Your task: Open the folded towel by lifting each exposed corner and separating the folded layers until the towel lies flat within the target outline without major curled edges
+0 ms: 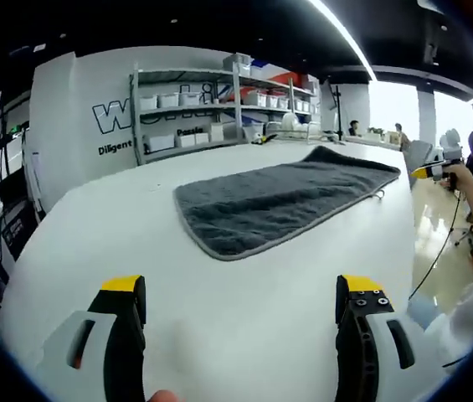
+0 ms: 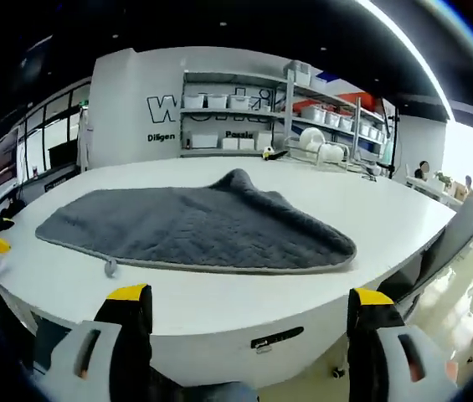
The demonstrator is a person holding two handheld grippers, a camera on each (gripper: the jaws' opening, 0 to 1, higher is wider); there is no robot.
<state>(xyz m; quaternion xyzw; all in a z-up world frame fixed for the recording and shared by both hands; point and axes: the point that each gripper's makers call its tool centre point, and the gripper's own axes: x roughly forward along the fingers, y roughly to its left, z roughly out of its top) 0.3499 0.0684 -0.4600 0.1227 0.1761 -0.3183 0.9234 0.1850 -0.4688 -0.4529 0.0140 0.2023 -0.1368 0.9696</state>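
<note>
The left tool (image 1: 240, 310) stands released, jaws wide apart w/ nothing between them, above the bare white table (image 1: 94, 243). The grey towel (image 1: 278, 201) lies spread on the table ahead of it, well apart from the tips. The right tool (image 2: 253, 322) is also released and empty, held off the table edge; the towel is ahead, its far part bunched up. Shelves (image 2: 244, 117) w/ boxes stand behind.
</note>
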